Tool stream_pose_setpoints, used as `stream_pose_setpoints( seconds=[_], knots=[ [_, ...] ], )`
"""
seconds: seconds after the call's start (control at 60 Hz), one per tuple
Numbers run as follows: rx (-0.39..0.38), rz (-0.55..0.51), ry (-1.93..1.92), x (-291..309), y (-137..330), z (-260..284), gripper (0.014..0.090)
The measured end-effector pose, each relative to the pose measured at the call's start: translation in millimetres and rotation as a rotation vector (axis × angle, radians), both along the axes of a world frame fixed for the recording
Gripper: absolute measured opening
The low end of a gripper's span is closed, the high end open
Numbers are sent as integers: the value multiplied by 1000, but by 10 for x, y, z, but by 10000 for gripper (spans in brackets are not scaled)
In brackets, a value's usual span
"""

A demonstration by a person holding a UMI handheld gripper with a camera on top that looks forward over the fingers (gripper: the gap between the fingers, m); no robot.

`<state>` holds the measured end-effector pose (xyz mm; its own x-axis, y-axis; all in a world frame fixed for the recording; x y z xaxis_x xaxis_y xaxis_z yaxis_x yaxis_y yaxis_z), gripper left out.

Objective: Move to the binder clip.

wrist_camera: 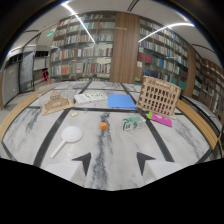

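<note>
Hovering over the marble counter (30, 135), the hand-held gripper (114, 162) is wide open and empty, small orange binder clip (103, 126) just ahead.

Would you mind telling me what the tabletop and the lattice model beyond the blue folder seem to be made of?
The tabletop looks like polished marble or a marble-look laminate: white with grey veining, dark inlaid strips and a soft sheen. The lattice model appears to be unpainted light wood, perhaps laser-cut: pale tan, matte, thin slats forming an open grid. The blue folder looks like smooth plastic. The open gripper touches none.
</note>
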<state>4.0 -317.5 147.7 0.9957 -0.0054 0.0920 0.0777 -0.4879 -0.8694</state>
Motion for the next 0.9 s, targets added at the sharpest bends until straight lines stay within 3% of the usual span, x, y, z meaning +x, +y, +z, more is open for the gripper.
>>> stream_pose_setpoints(
  seconds=[0.167, 0.483, 0.7, 0.9],
  knots=[
    [-10, -9, 9, -57, -81, -6, 858],
    [-33, 56, 28, -816, -203, -84, 860],
    [-44, 127, 55, -1603, 16, -133, 862],
    [-51, 144, 63, -2183, 560, -230, 860]
  ],
)
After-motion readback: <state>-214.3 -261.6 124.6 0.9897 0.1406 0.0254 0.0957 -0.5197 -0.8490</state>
